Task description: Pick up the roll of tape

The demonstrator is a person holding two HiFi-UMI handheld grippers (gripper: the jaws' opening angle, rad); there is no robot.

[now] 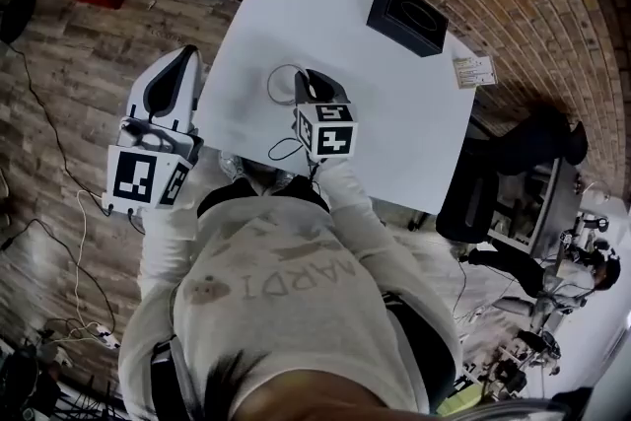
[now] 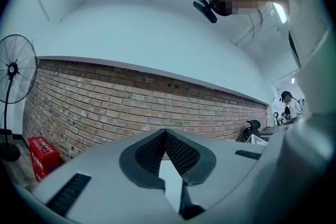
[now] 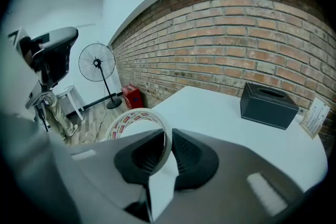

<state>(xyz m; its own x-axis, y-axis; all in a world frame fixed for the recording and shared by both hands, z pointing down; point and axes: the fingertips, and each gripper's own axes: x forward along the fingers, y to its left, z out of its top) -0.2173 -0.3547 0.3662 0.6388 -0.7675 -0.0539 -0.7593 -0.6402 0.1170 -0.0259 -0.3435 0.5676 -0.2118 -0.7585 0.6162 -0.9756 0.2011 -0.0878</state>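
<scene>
Right tool (image 3: 167, 135) pinches the thin, hollow roll of tape (image 3: 126, 119).

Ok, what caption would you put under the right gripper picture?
Right gripper clamps the tape roll by its wall; white table and black box beyond.

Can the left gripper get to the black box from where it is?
Probably yes: bare table lies between the left gripper and the black box; the right gripper, holding the tape roll, sits clear of that path. The left jaws, shut, must open first.
</scene>
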